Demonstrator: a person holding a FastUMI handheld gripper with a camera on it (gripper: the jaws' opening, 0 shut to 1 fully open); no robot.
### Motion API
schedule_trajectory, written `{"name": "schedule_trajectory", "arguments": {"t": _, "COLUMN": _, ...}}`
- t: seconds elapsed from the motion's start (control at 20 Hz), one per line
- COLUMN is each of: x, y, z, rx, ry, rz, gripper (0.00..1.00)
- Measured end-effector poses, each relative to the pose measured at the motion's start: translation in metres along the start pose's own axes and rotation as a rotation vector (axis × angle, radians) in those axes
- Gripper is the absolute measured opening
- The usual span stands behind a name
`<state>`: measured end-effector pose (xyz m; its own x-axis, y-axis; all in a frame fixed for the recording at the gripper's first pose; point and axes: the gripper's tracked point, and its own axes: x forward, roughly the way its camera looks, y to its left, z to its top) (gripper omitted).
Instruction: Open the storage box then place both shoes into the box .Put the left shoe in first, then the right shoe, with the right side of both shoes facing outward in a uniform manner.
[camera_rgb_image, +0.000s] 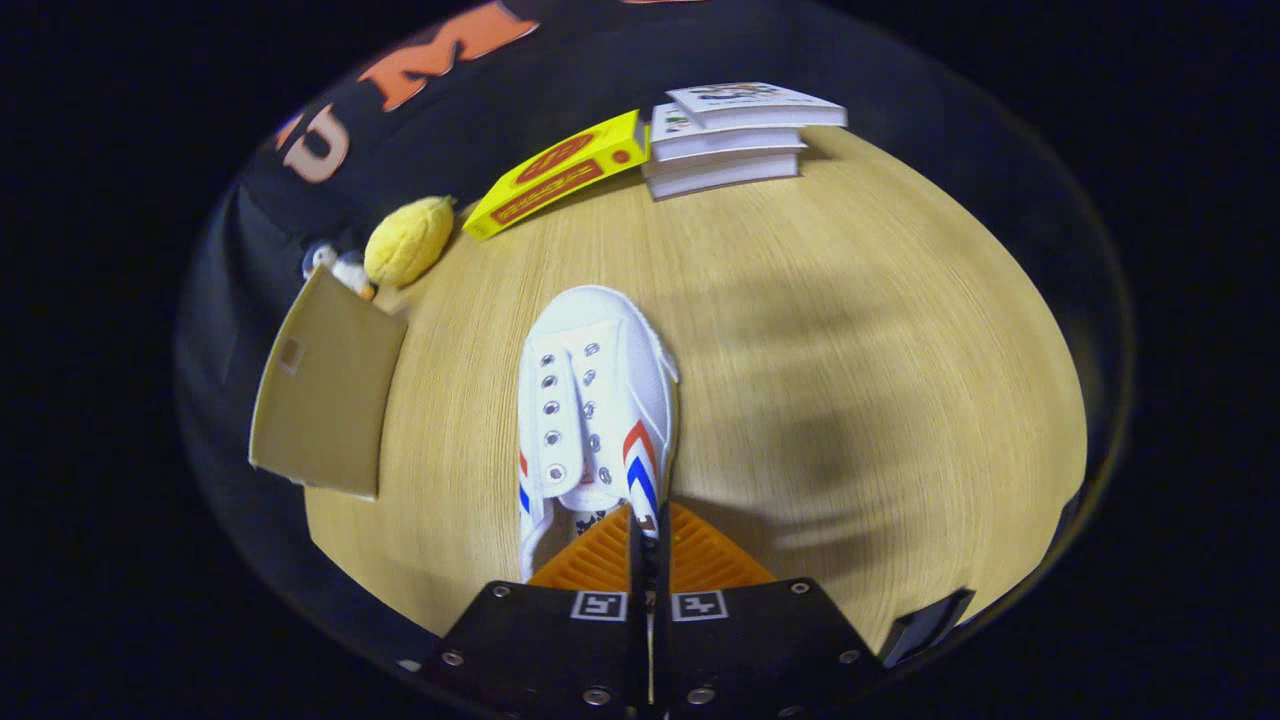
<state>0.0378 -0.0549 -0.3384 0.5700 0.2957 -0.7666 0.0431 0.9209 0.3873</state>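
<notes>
Between our fingers, the gripper (646, 535) pinches the heel-side collar of the white shoe (597, 400), toe pointing ahead over the table (850, 380), seemingly ready for carrying boxward.

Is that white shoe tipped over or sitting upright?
Upright: the shoe shows its laces and tongue from above, sole toward the table. The gripper is shut on its heel collar.

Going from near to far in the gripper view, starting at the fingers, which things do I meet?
gripper, its fingers closed on the heel side of the white shoe → bare wooden table → stack of books.
</notes>
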Motion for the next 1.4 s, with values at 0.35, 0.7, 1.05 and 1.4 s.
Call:
{"name": "schedule_trajectory", "arguments": {"t": 0.35, "x": -0.024, "y": 0.032, "z": 0.035, "rx": -0.04, "ry": -0.111, "rz": 0.056, "gripper": 0.0}}
{"name": "schedule_trajectory", "arguments": {"t": 0.7, "x": -0.046, "y": 0.103, "z": 0.062, "rx": -0.099, "ry": -0.17, "rz": 0.105, "gripper": 0.0}}
{"name": "schedule_trajectory", "arguments": {"t": 1.05, "x": -0.066, "y": 0.203, "z": 0.081, "rx": -0.174, "ry": -0.224, "rz": 0.121, "gripper": 0.0}}
{"name": "schedule_trajectory", "arguments": {"t": 1.4, "x": -0.08, "y": 0.313, "z": 0.088, "rx": -0.177, "ry": -0.265, "rz": 0.126, "gripper": 0.0}}
